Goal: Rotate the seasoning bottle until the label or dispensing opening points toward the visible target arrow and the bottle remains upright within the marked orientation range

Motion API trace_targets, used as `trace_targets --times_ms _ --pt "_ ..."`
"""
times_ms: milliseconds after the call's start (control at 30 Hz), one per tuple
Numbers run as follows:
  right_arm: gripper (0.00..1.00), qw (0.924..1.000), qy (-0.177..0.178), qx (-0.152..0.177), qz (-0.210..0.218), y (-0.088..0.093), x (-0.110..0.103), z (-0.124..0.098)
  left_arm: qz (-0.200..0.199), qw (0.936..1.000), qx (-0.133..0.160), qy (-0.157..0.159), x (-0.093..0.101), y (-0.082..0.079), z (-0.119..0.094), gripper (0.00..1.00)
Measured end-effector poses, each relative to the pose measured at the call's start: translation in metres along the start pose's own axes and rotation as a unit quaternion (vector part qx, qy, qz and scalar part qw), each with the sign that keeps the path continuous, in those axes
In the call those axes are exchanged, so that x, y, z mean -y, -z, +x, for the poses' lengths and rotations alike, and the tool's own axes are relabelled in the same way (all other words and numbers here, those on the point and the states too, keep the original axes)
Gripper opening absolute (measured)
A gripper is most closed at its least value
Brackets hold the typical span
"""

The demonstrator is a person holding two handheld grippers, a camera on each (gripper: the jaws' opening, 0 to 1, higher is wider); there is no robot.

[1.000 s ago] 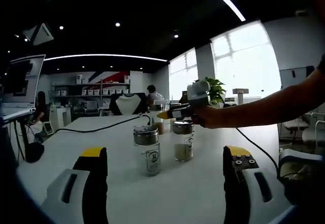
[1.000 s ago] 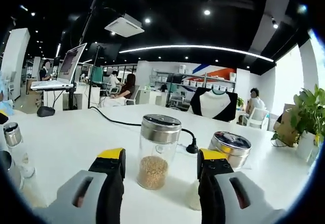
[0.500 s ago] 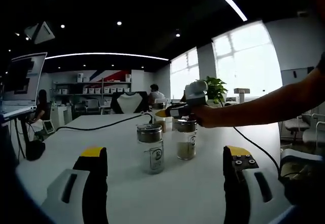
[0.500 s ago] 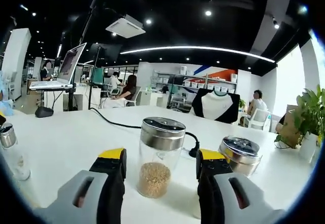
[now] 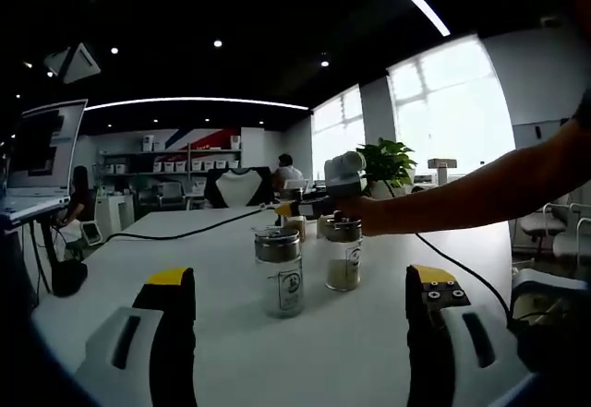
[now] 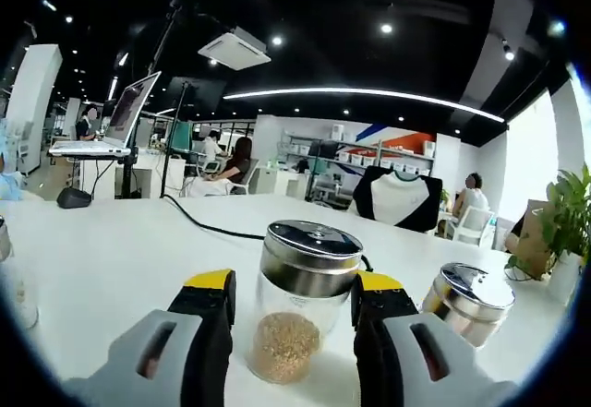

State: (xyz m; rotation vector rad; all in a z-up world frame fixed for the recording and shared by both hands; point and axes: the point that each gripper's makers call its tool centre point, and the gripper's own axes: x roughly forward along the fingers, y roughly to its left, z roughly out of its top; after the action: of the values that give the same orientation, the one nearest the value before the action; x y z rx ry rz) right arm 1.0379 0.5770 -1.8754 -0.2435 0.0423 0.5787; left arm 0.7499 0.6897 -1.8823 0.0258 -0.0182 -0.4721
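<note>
In the right gripper view a seasoning bottle (image 6: 305,301) with a steel cap and brown granules at the bottom is seen standing upright on the white table (image 6: 111,250), set between the jaws of the right gripper (image 6: 292,324); the yellow-tipped jaws are drawn in close on either side of the glass, yet whether the pads are actually pressing on it cannot be told. A second capped bottle (image 6: 469,304) is seen just beside, to the right, and a black cable (image 6: 208,225) is laid across the table behind.

In the left gripper view the left gripper (image 5: 300,319) is held well back with its jaws wide apart and nothing between them; ahead of it two bottles are stood near each other — a labelled bottle (image 5: 281,270) and a pale-filled bottle (image 5: 342,254) — with the right gripper (image 5: 319,206) reached in behind them by the person's arm (image 5: 471,195), and a potted plant (image 5: 383,162) further off.

The task is judged to be at its start: the bottle has been bracketed for a grasp, but no turn can be confirmed, and the rotation and the upright check are left to be done.

No target arrow or marked range can be made out on the table; the label and the dispensing holes of the bracketed bottle are not visible from this side, so its present heading cannot be judged; its base is cut off behind the jaws.
</note>
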Motion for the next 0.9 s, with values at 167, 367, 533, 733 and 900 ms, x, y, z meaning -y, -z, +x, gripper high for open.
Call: trace_targets --times_ms 167,367,533,733,900 --pt "0.46 0.9999 0.009 -0.002 0.009 0.0 0.005 0.003 0.0 1.0 -0.004 0.003 0.003 0.003 0.003 1.0" --pt "0.43 0.9998 0.016 -0.004 0.01 -0.001 0.005 -0.001 -0.001 0.9999 -0.009 0.008 0.007 0.006 0.005 1.0" --pt "0.41 0.9987 0.011 -0.009 0.049 -0.002 0.003 -0.005 -0.001 0.9999 -0.01 0.01 0.01 0.007 0.007 1.0" --pt "0.4 0.9975 -0.013 0.008 0.069 -0.012 -0.01 -0.015 0.0 0.9999 -0.011 0.012 0.012 0.007 0.008 1.0" --pt "0.39 0.9973 -0.028 0.014 0.067 -0.022 -0.016 -0.026 0.002 0.9998 -0.012 0.014 0.015 0.006 0.008 1.0"
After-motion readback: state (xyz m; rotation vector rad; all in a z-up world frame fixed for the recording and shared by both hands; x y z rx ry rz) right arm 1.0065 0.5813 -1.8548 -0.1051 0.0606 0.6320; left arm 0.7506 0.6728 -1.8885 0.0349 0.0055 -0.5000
